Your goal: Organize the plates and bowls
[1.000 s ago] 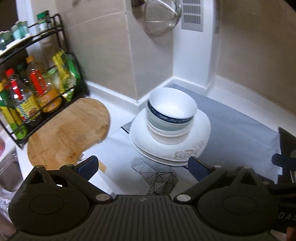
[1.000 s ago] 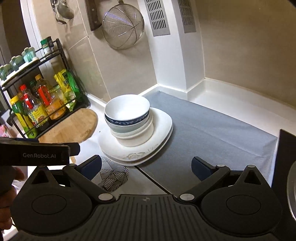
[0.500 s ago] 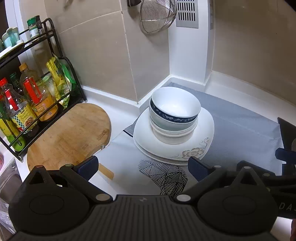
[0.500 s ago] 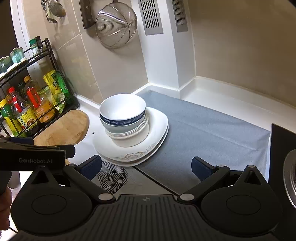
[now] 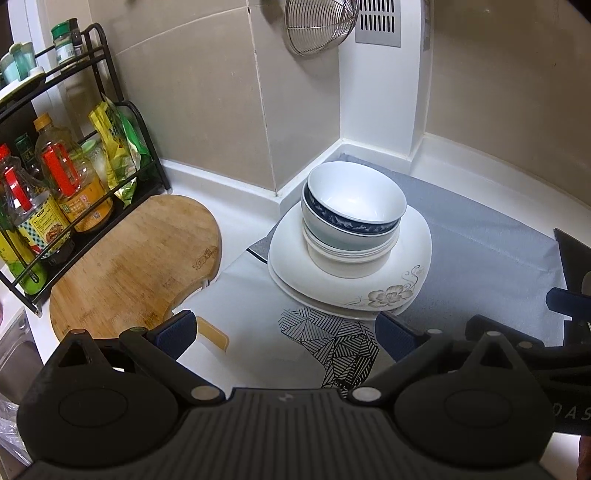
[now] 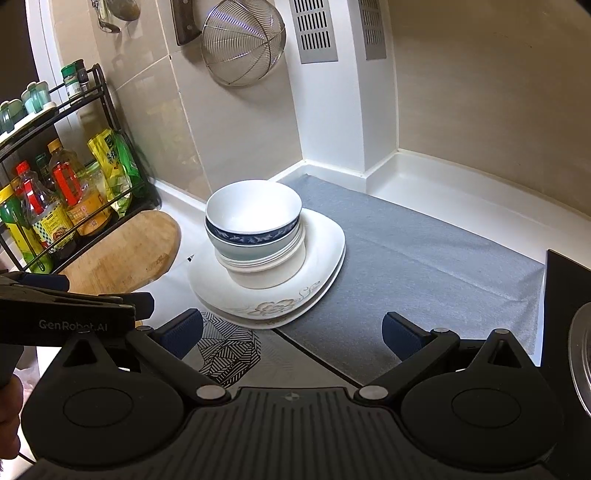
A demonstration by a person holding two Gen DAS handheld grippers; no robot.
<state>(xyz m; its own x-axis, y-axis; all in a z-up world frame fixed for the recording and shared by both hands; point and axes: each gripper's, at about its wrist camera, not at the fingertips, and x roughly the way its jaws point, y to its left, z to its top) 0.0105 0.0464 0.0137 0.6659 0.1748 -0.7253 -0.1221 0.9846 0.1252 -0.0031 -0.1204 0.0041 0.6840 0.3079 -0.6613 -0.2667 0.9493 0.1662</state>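
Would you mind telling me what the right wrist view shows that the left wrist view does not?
Only the right wrist view shows the hanging cleaver, the ladle and a steel rim at its right edge. Only the left wrist view shows the sink corner. Both share the stacked bowls on the plates, the cutting board, the wire strainer and the condiment rack.

left tongs [image 5: 284, 334] raised, right tongs [image 6: 291, 332] backed off

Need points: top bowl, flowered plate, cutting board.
top bowl [image 6: 255, 210]: right wrist view, inner wall.
flowered plate [image 5: 391, 297]: left wrist view, flower on near rim.
cutting board [image 5: 136, 266]: left wrist view, middle of top face.
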